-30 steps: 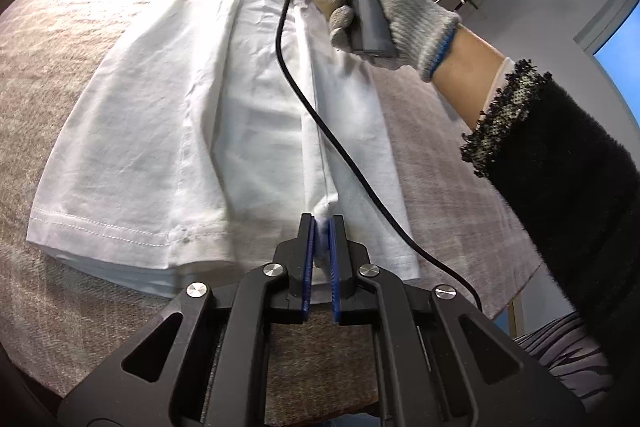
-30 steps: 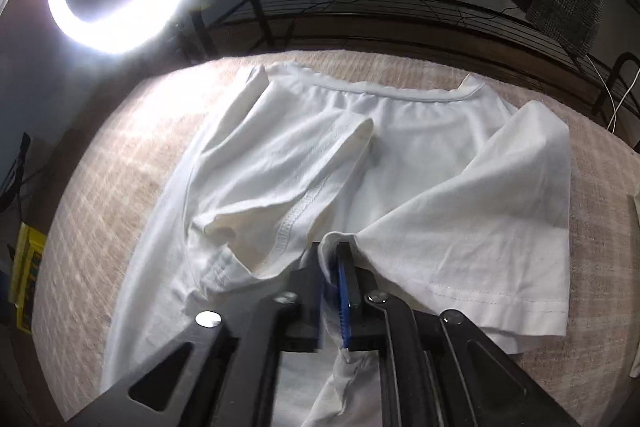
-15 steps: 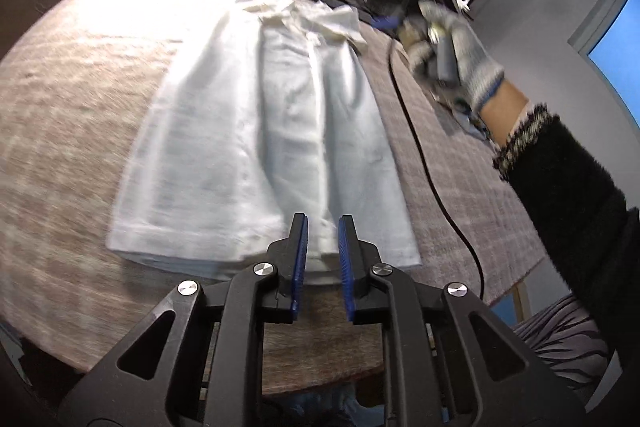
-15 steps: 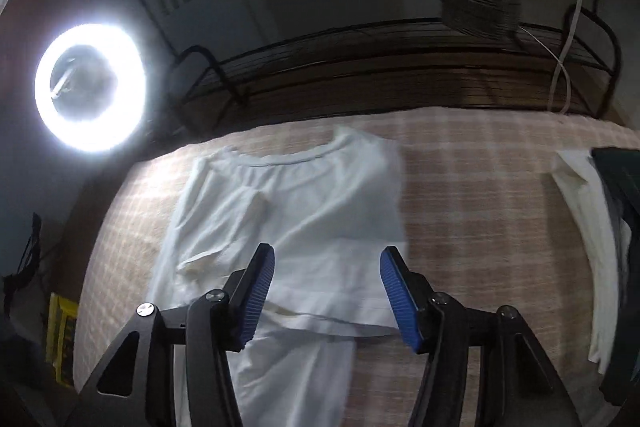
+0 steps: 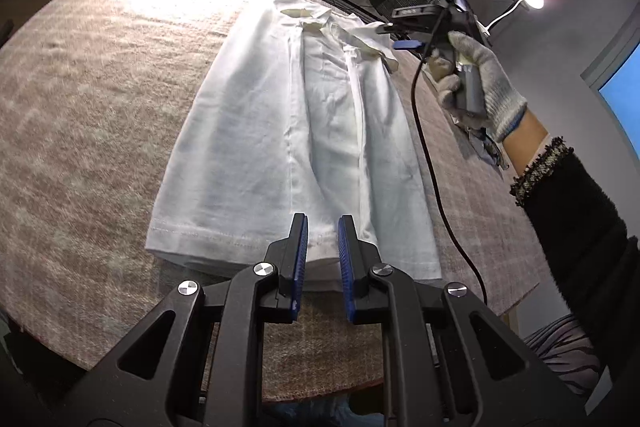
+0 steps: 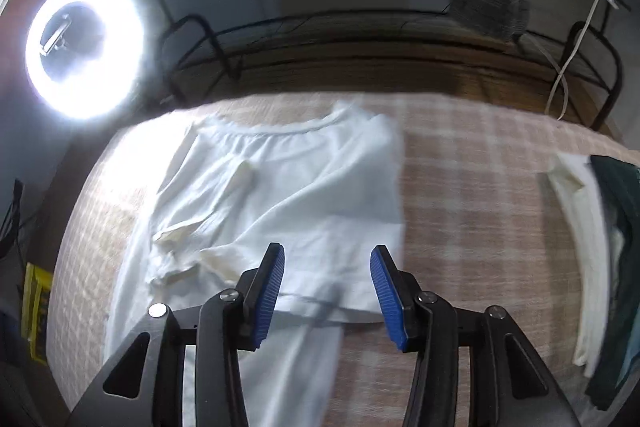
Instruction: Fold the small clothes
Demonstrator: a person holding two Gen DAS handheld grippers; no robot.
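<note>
A white T-shirt (image 5: 304, 131) lies flat on the checked beige tablecloth (image 5: 88, 99), both sides folded inward into a long strip, collar at the far end. My left gripper (image 5: 322, 227) is open and empty, just above the shirt's hem. My right gripper (image 5: 400, 37) is open, held in a gloved hand above the shirt's folded sleeve near the collar. In the right wrist view the shirt (image 6: 304, 195) lies below the open right gripper (image 6: 327, 261), with its folded sleeve edge (image 6: 328, 307) under the jaws.
A bright ring light (image 6: 84, 47) stands at the far left behind the table. A black metal rail (image 6: 360, 27) runs along the table's far edge. A pile of other clothes (image 6: 600, 251) lies at the right. A black cable (image 5: 436, 179) hangs from the right gripper over the cloth.
Both grippers were shut on the shirt's folded side a second ago; they have let it go, opened and lifted away. The side now lies flat on the shirt.
</note>
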